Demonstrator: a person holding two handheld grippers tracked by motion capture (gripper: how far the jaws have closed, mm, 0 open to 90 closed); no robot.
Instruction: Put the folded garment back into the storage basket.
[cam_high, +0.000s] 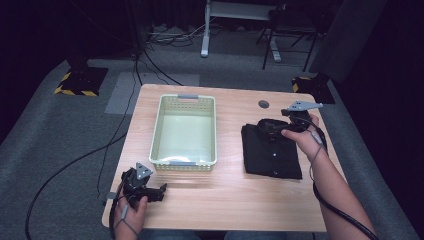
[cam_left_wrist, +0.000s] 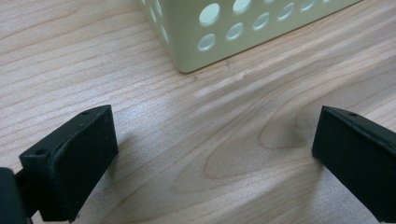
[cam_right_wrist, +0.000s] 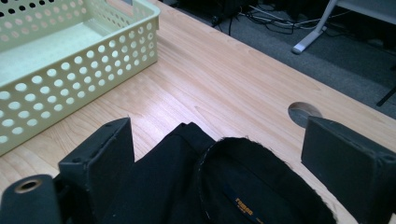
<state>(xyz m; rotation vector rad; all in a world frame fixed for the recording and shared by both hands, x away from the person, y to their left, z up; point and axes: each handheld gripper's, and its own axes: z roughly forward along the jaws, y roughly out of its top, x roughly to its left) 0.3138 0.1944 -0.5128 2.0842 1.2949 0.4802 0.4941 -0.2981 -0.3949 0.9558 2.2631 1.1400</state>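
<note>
Folded black shirt (cam_high: 272, 150) lies on table (cam_high: 235, 197) at 3 o'clock of pale green perforated basket (cam_high: 185, 131), basket empty. Right gripper (cam_high: 295, 119) hovers over shirt collar (cam_right_wrist: 243, 186), jaws apart, nothing between them. Left gripper (cam_high: 150, 190) idle at table's 7 o'clock corner, jaws apart over bare wood. Likely step: grasp collar. Advice: lower jaws astride collar edge, pinch all layers, keep fold intact.
</note>
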